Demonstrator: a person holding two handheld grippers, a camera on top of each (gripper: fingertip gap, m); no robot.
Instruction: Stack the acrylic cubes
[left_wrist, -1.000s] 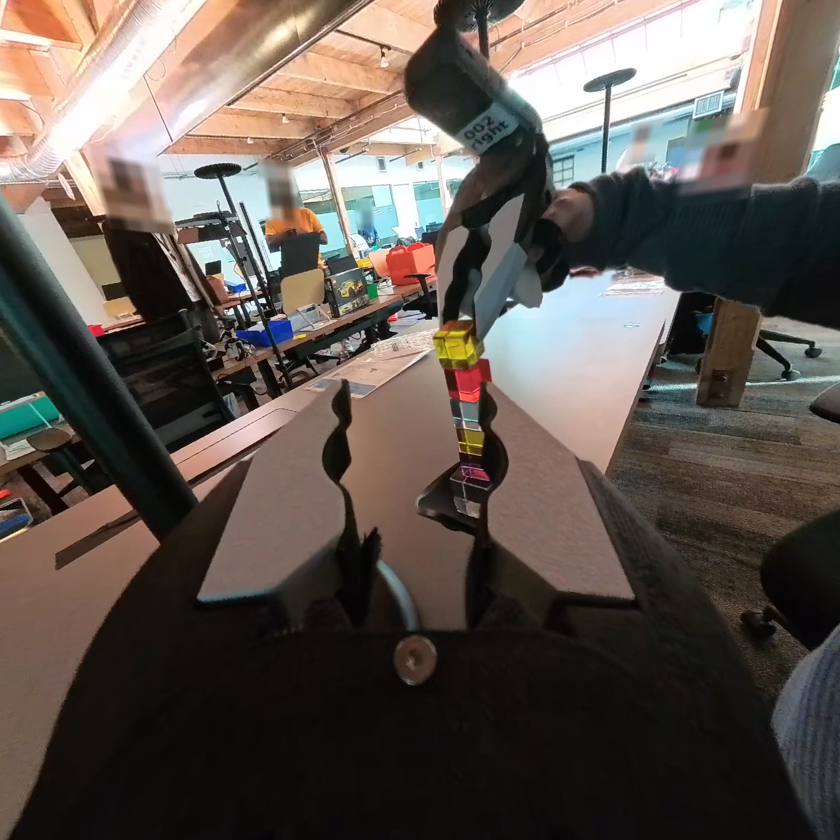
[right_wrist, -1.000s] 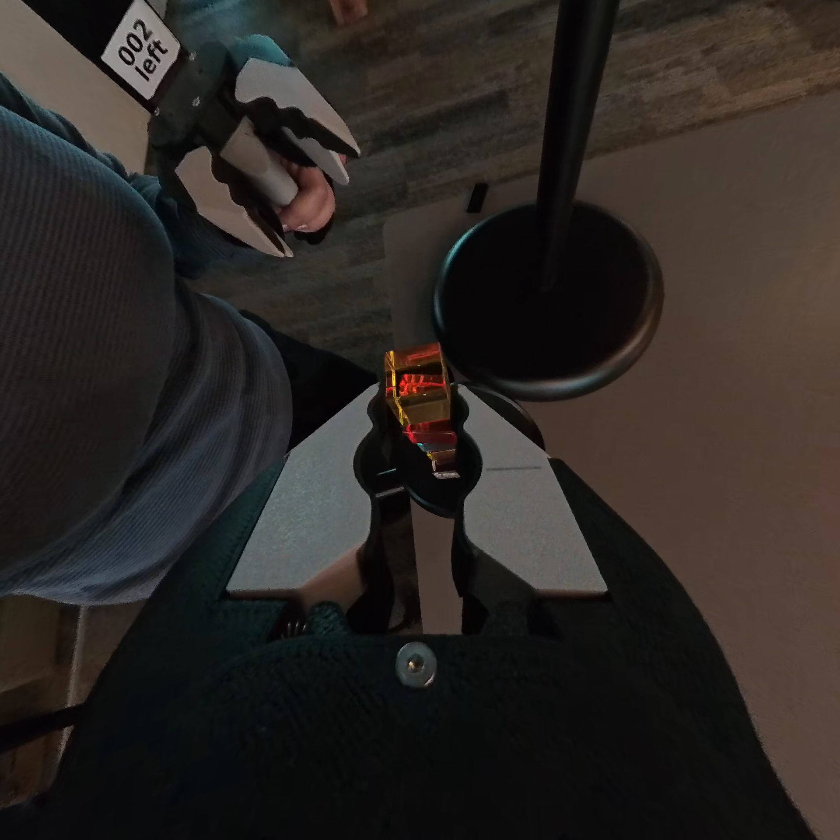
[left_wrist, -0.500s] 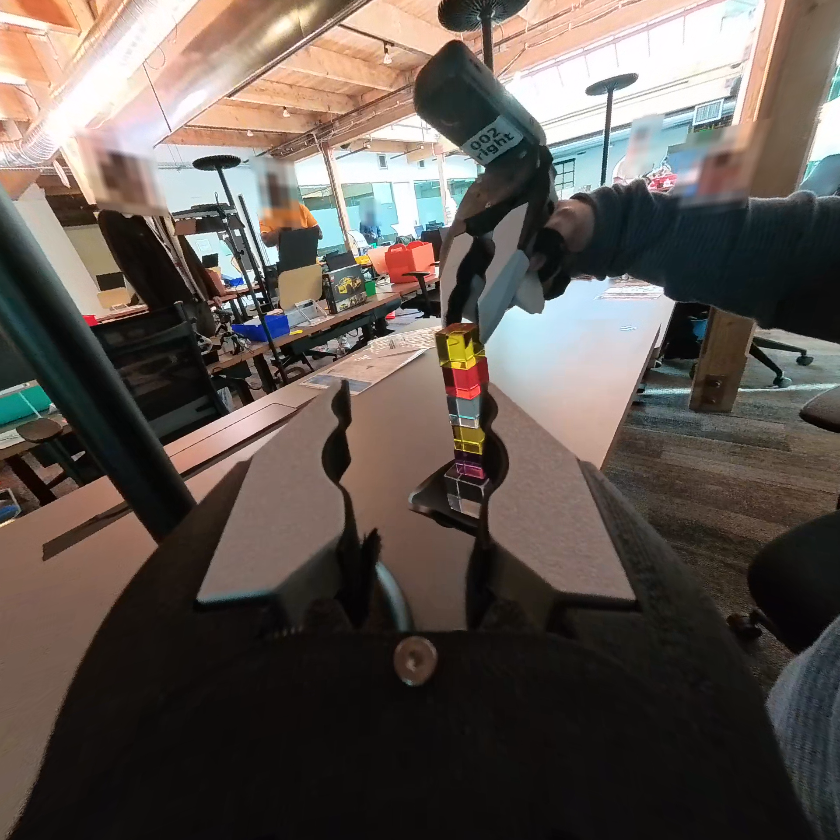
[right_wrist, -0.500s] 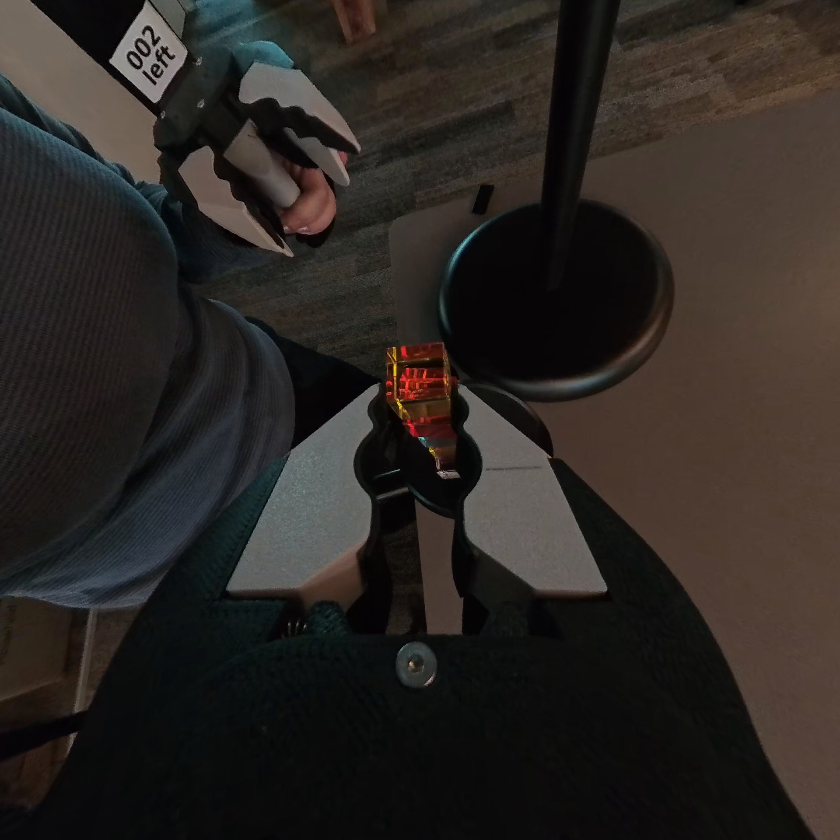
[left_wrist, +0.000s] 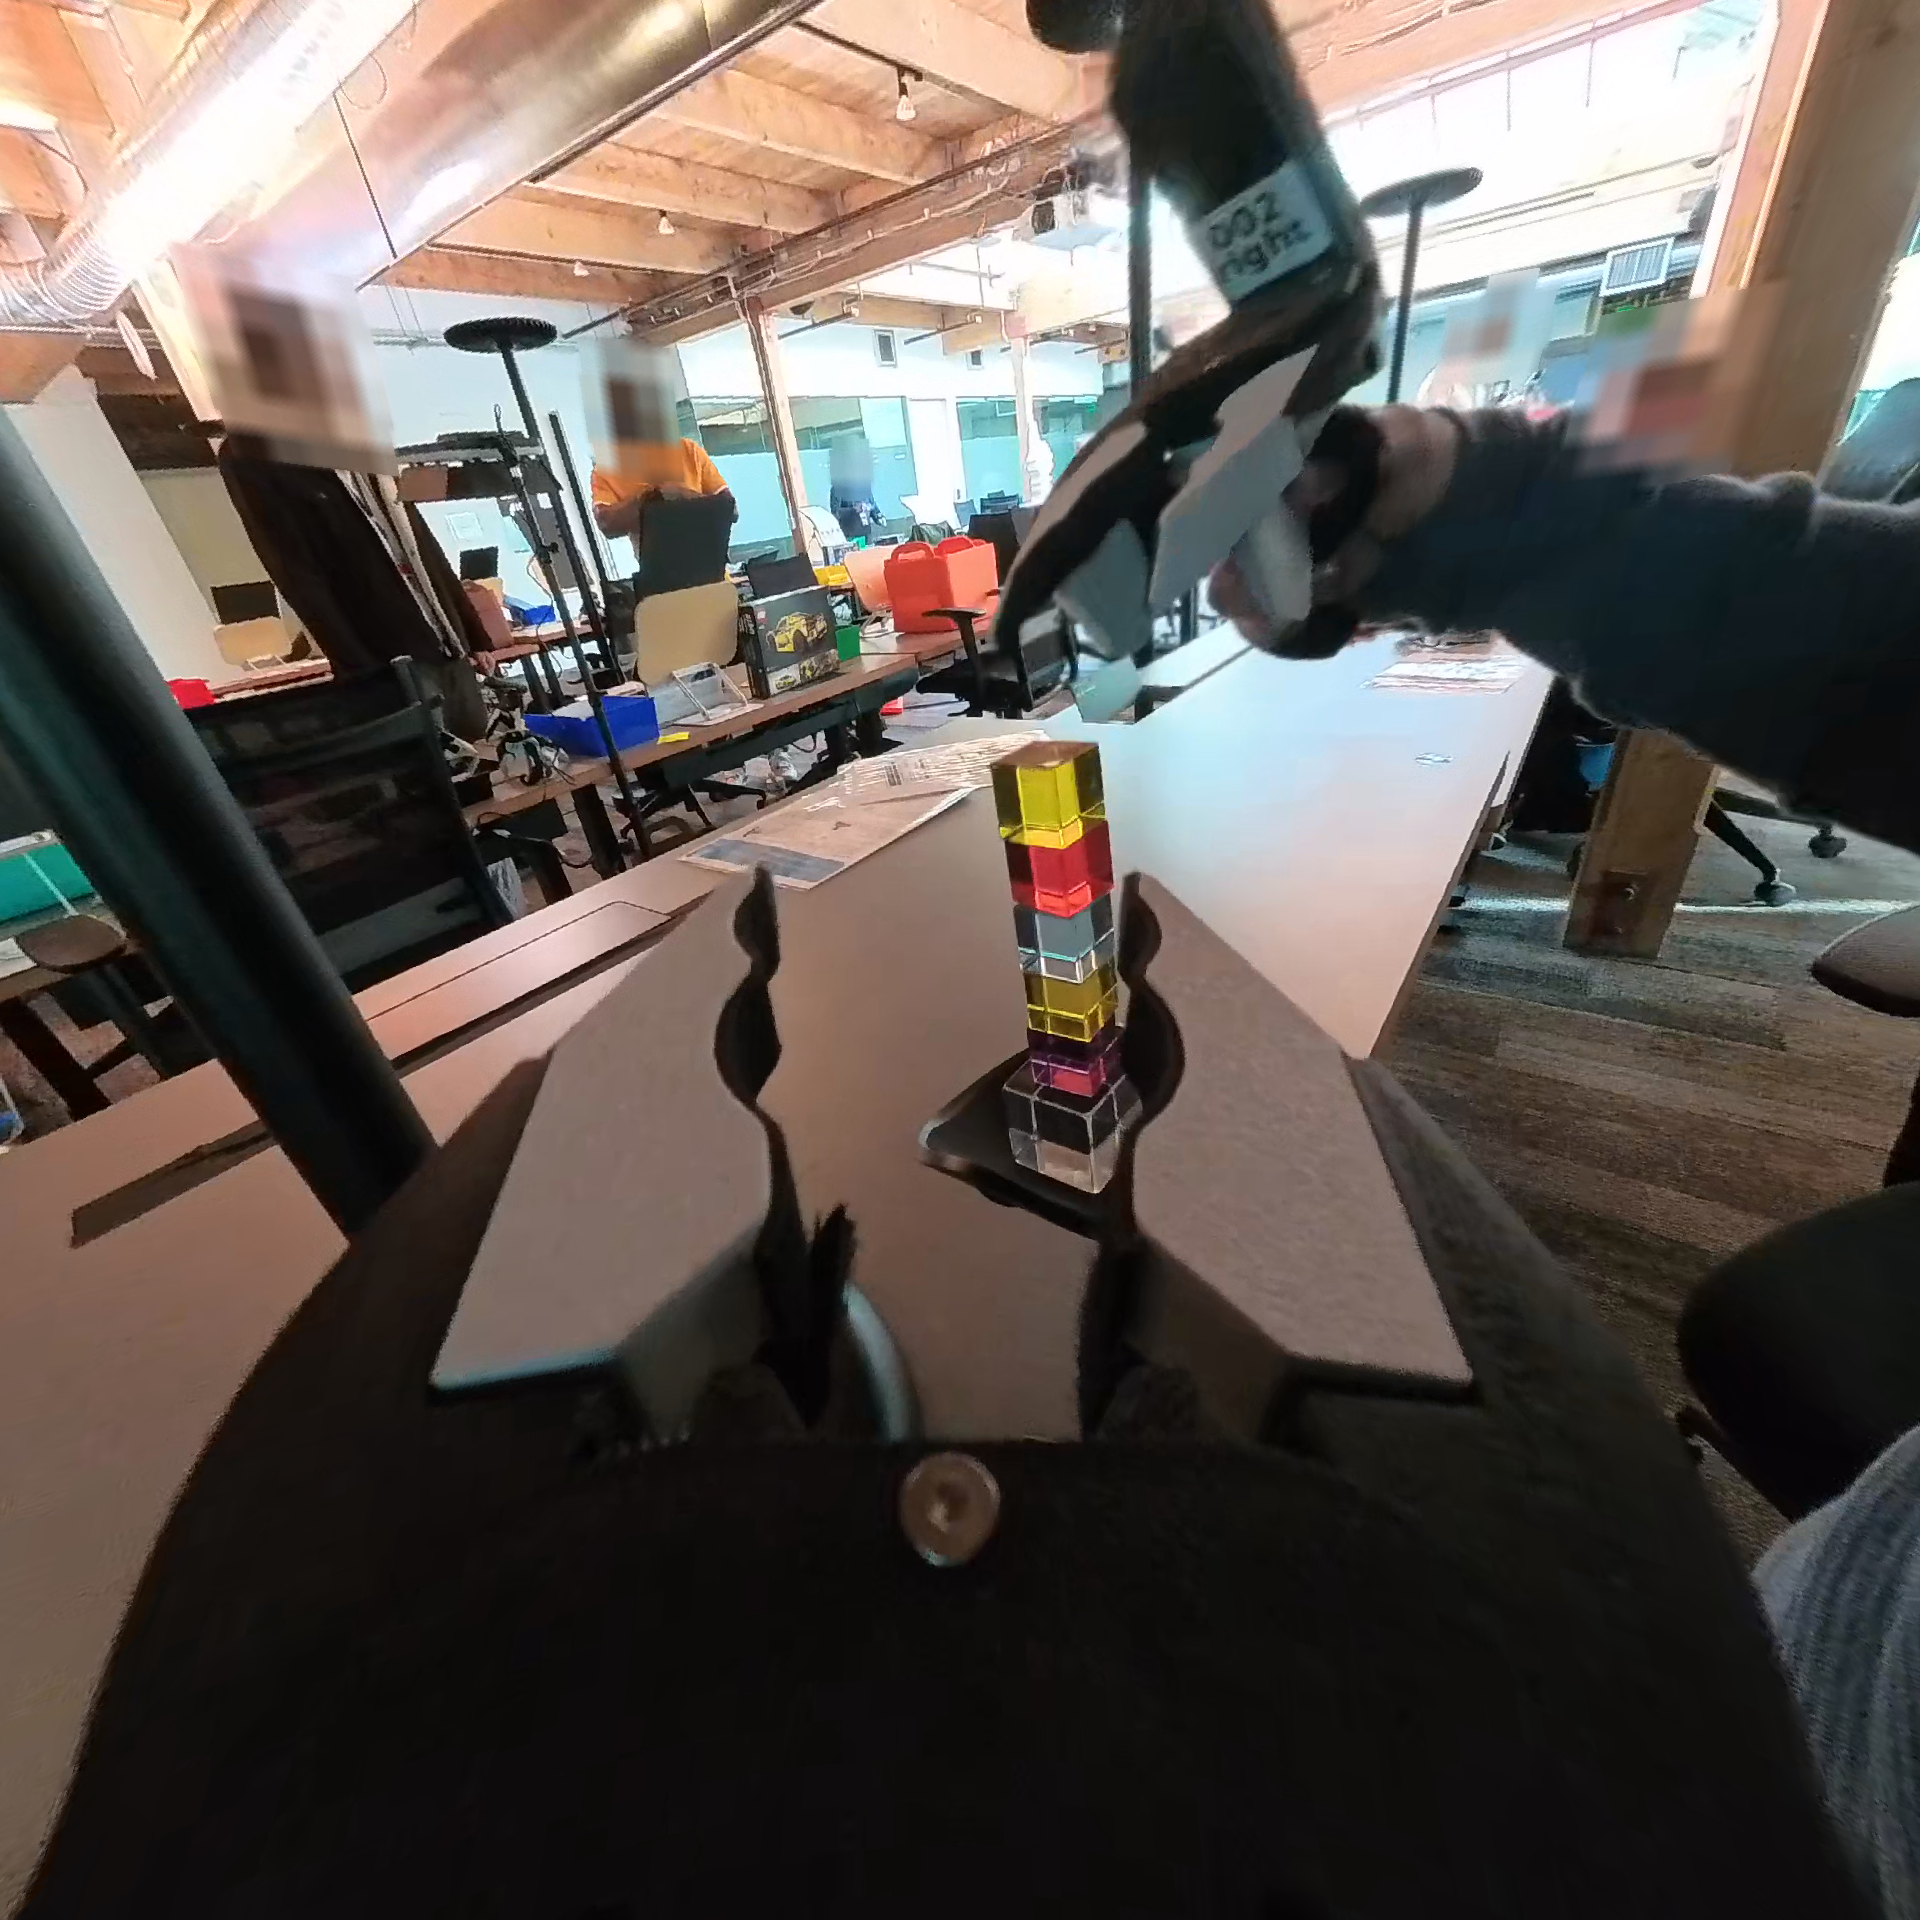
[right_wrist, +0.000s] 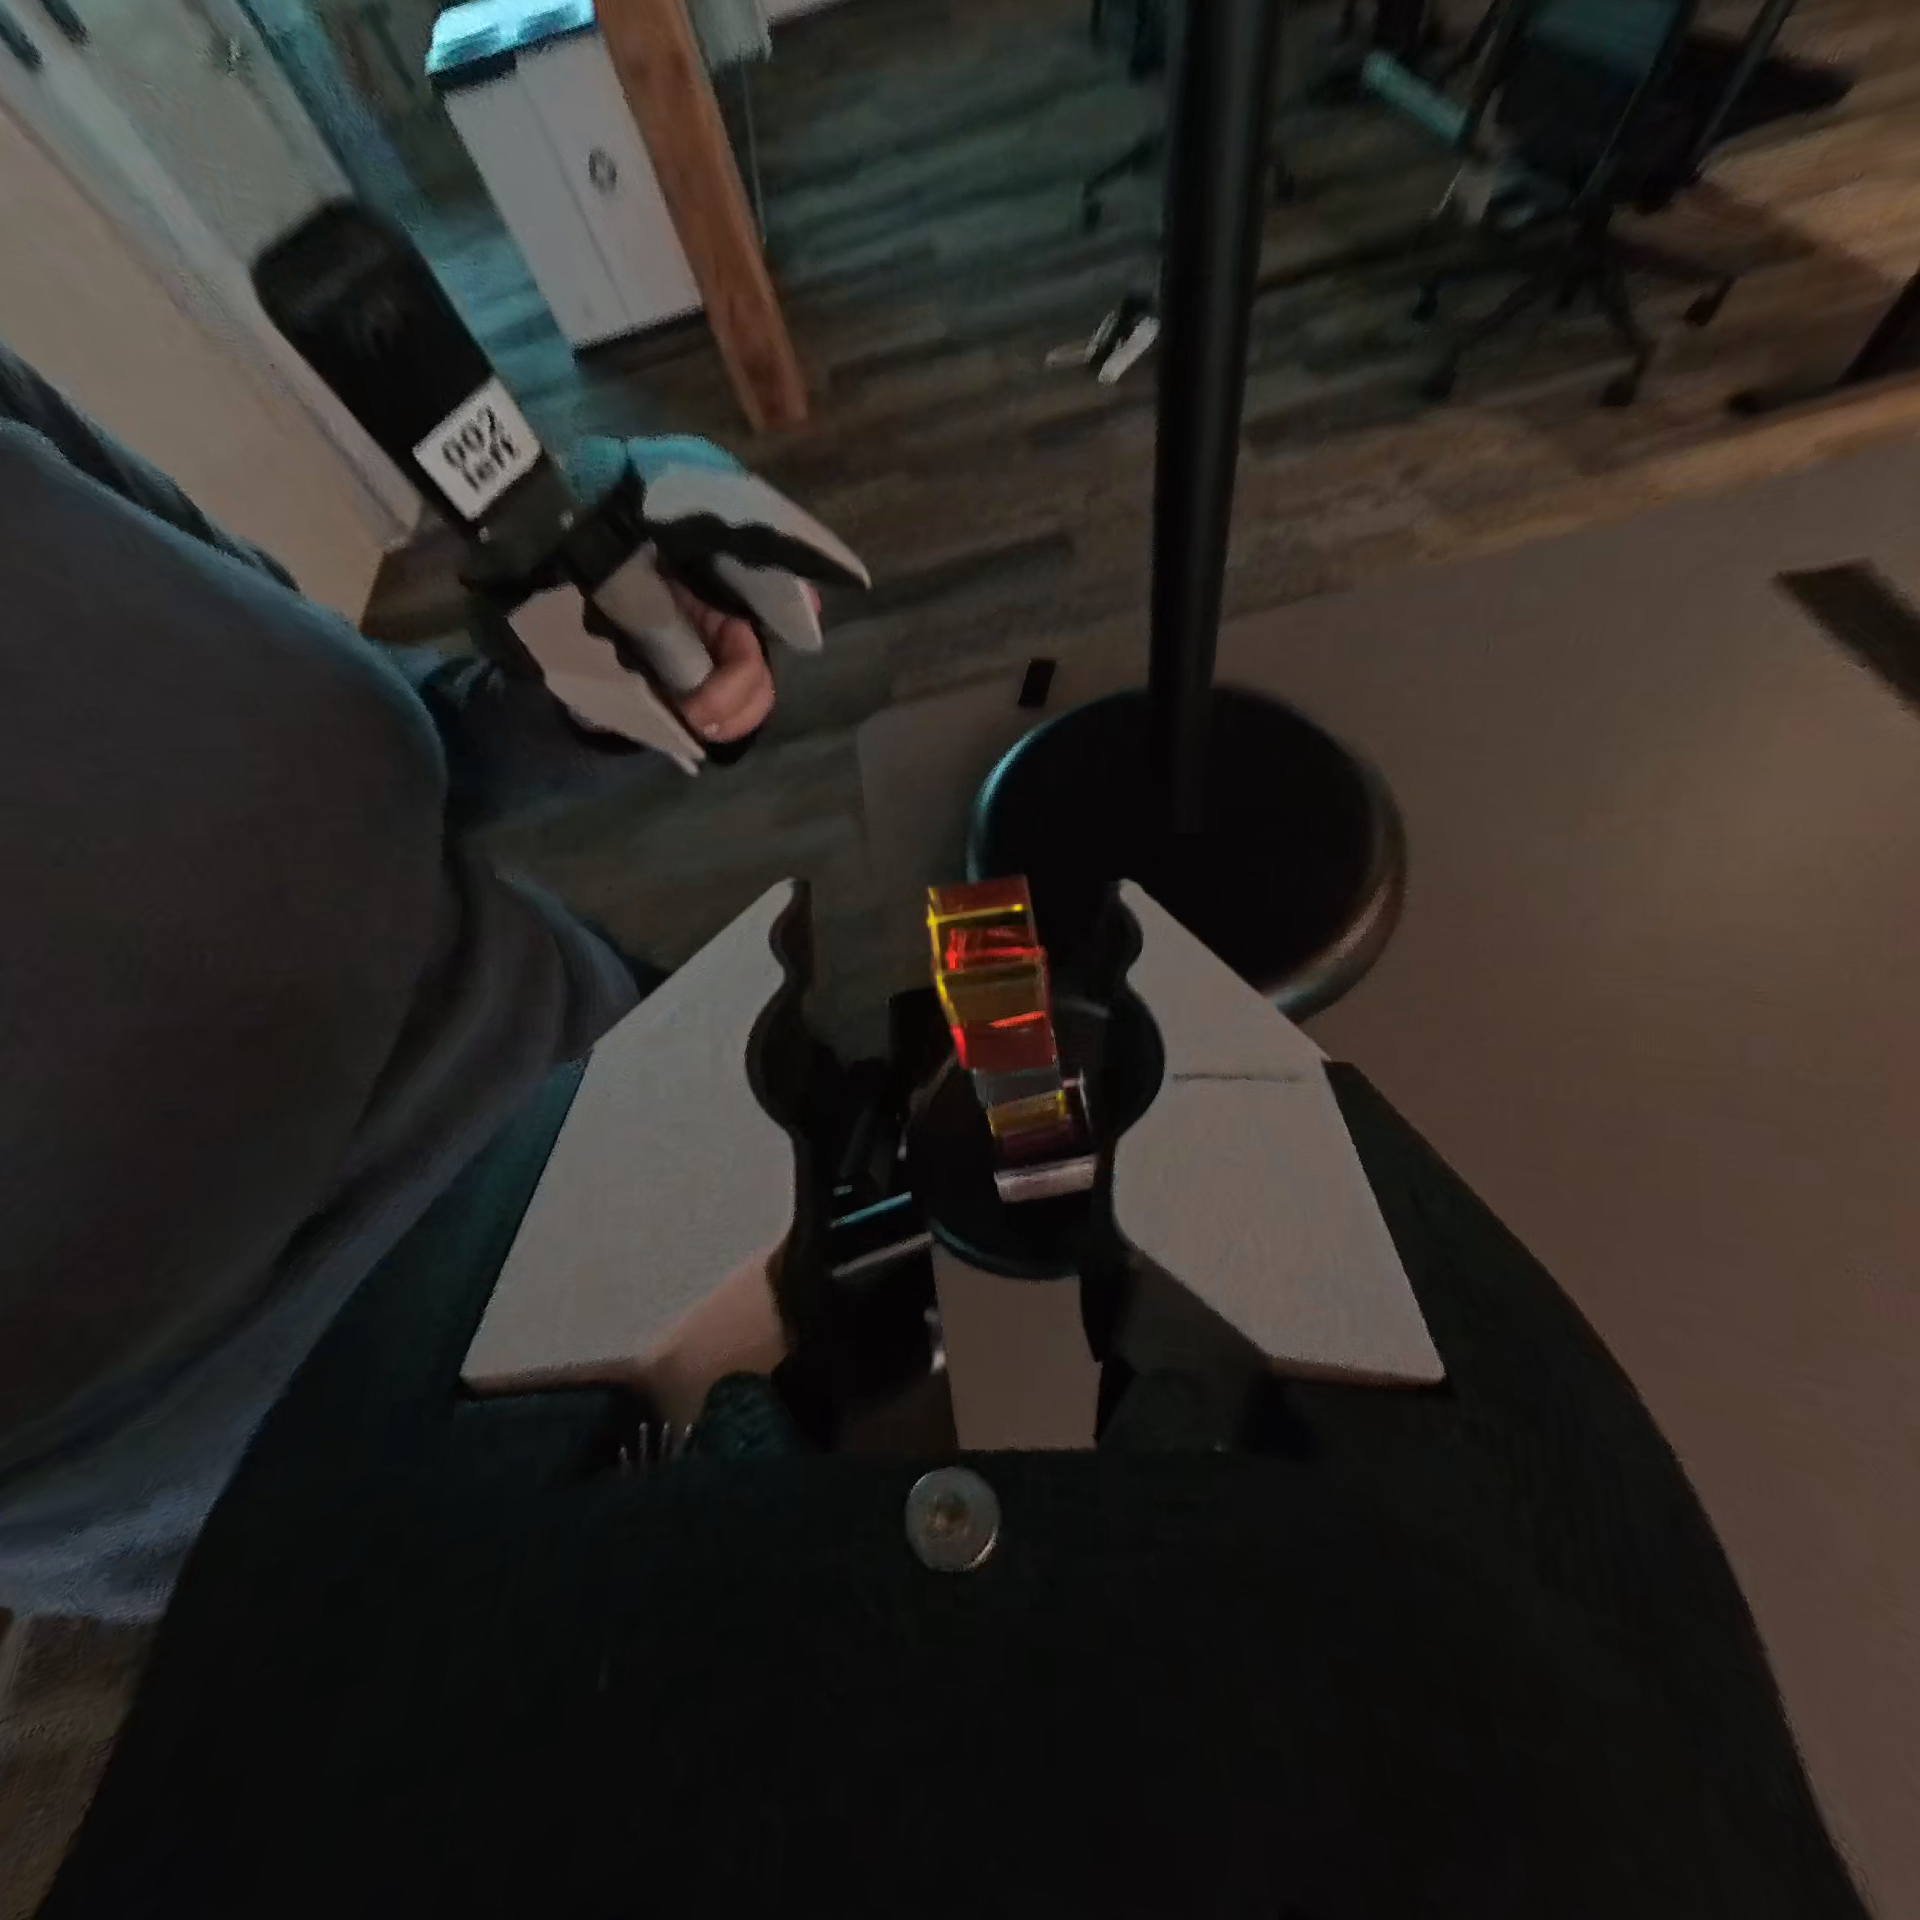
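Cubes, six of them, stand in a slim tower (left_wrist: 1062, 956) on a small black disc (left_wrist: 961, 1135) near the table (left_wrist: 1299, 831) corner: yellow on top, then red, clear, yellow, purple, clear. Right gripper (left_wrist: 1081, 665) hangs just above the top cube, jaws apart, gripping nothing. Left gripper (left_wrist: 945, 925) looks on from the side, jaws wide and bare. Beside the tower rises a black pole (right_wrist: 1205, 416) on its round base (right_wrist: 1340, 862).

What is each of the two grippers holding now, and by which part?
Nothing. The right gripper hangs open above the cube tower; the left gripper is open too, clear of it.
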